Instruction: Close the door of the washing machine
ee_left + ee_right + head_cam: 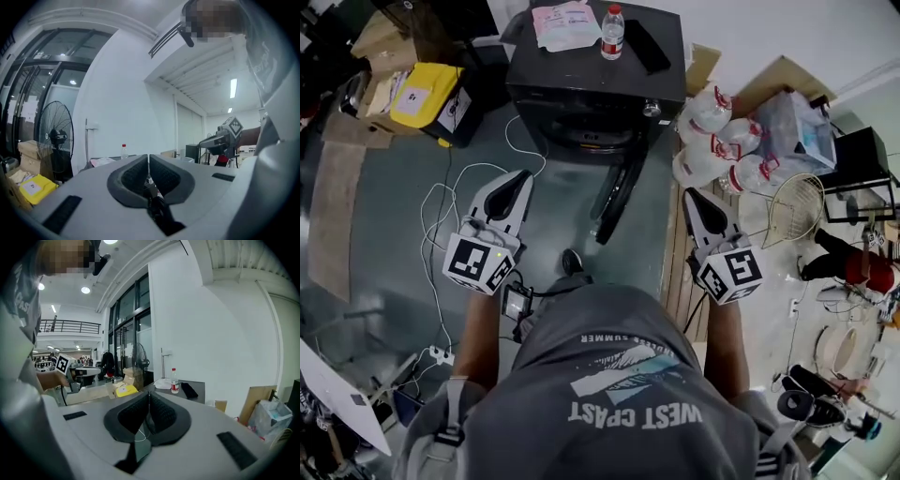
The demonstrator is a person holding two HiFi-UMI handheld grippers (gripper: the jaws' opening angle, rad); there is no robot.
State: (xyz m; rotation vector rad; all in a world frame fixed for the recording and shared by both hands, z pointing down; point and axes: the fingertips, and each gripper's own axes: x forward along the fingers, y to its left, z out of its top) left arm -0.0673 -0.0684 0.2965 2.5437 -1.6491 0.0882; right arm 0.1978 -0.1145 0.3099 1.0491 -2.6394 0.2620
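Left gripper (521, 178) and right gripper (692, 194) are clenched, empty. Washing machine (581, 75) door (614, 202) stands open; the drum opening is largely hidden.

- Glossy grey floor (558, 220), and at its far side stands the black washing machine (581, 94), its door (617, 199) swung open.
- Left of the machine there's a yellow package (420, 92) among cardboard boxes (380, 47).
- A white cable (441, 211) loops across the floor to a power strip (441, 355).
- Right of the machine, big clear jugs (717, 141) are bunched together, with a wire basket (795, 208) just beside them.
- A flat cardboard sheet (336, 216) lies along the left edge.
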